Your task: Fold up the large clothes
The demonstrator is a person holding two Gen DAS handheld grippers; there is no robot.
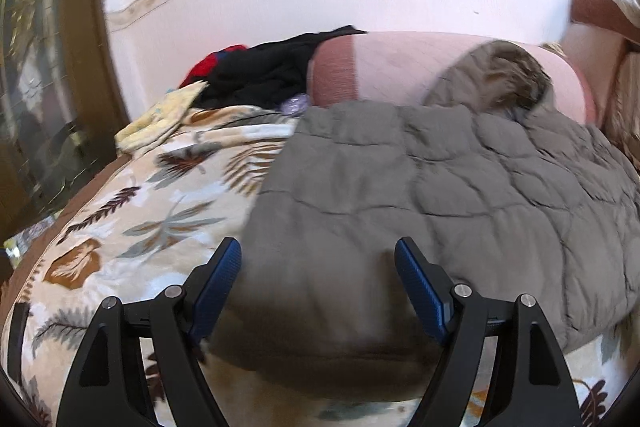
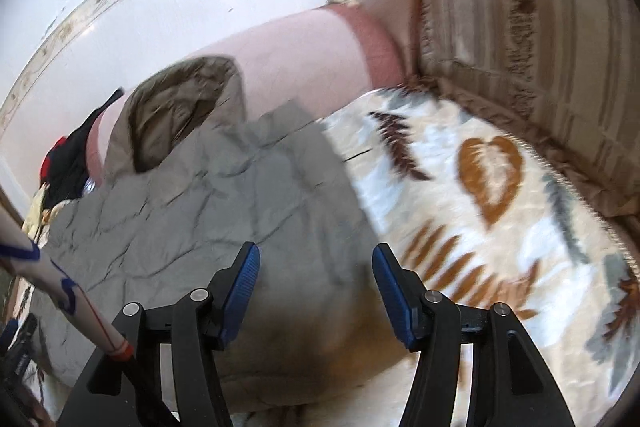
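At the far left of the left wrist view stands a dark wooden cabinet with glass (image 1: 44, 67), and beside it the bed spreads out under a leaf-patterned blanket (image 1: 132, 219) in cream, brown and grey. Toward the wall lie a pale yellow cloth (image 1: 160, 119) and a heap of black and red clothes (image 1: 260, 71), which touches the end of a long pink bolster (image 1: 400, 63) with a darker band. The grey quilted jacket (image 1: 400, 179) lies flat on the blanket, its fur-edged hood (image 1: 508, 79) resting up against the bolster. The left tongs (image 1: 318, 267) hang just over the jacket's near hem, their blue pads spread wide with the hem below and between them, gripping nothing. In the right wrist view a patterned sleeve (image 2: 60, 283) crosses the lower left corner. The jacket (image 2: 224, 203) fills the left and middle, its hood (image 2: 176, 111) against the bolster (image 2: 304, 55). The right tongs (image 2: 316, 269) stand over the jacket's right near corner, well apart and empty, one pad over grey fabric, the other at the edge where the blanket (image 2: 480, 195) shows. At the far right a striped beige cushion (image 2: 520, 47) borders the bed.
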